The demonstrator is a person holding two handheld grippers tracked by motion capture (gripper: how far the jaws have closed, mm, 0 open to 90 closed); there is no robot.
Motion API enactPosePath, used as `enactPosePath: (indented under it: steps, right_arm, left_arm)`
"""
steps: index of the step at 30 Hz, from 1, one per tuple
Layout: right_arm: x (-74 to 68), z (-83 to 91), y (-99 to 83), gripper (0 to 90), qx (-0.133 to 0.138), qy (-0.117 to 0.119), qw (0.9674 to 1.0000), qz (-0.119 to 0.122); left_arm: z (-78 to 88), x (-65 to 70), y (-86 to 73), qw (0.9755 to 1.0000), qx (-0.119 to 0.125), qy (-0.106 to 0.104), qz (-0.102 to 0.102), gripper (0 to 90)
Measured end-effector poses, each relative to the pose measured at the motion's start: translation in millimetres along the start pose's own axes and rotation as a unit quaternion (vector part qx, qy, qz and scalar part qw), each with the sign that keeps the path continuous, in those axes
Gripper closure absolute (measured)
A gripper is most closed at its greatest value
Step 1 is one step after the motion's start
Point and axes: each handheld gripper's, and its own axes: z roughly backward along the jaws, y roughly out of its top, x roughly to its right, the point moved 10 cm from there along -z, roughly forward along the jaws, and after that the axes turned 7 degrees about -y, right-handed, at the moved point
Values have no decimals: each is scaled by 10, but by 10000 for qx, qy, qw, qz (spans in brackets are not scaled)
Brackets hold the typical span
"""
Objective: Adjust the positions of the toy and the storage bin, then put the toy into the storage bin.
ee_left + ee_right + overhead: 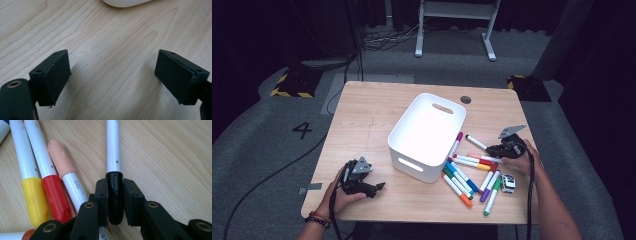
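Observation:
A white marker with a black cap (113, 147) lies on the wooden table (362, 115), and my right gripper (115, 182) is shut on the cap end. In the high view this black-capped marker (475, 142) lies right of the white bin (427, 132), with the right gripper (490, 149) at its near end. My left gripper (379, 186) rests near the table's front left, pointing toward the bin. In the left gripper view its jaws (112, 72) stand wide open over bare wood, nothing between them.
Several coloured markers (467, 175) lie scattered right of the bin. Yellow-capped (33, 197), red-capped (56, 197) and peach-capped (60, 155) markers lie just left of the held one. A small white object (508, 183) sits by the right forearm. The bin's edge (125, 2) is ahead of the left gripper.

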Motion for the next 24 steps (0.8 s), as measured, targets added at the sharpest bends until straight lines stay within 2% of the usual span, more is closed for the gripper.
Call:
enactPosePath:
  steps: [5,7,9,10,11,17,19,21,24]
  right_arm:
    - [12,92,45,752,211,-34,9997,-127]
    - [46,204,89,753,372,-105,9991,-148]
    - [63,248,102,753,416,-140,9989,-181]
    - [79,278,115,753,482,-174,9985,-210]
    - [118,375,144,753,673,-171,9971,-319]
    - [147,523,158,753,894,-251,9949,-390]
    - [141,601,185,753,1108,-199,9926,-464]
    - [146,619,183,753,1099,-206,9927,-448]
    - [153,681,222,753,1236,-181,9910,-491]
  left_arm:
    - [-7,9,2,10000,8,-32,22,133]
    - [-8,6,5,10000,8,-28,22,133]
    - [-7,6,3,10000,1,-26,26,133]
    - [-9,7,5,10000,7,-31,26,133]
    - [-10,5,8,10000,14,-19,37,133]
    - [-11,5,8,10000,16,-19,38,133]
    - [-12,2,12,10000,22,-5,45,133]
    - [-9,-7,13,10000,17,36,28,133]
    - [-14,0,13,10000,15,-8,46,132]
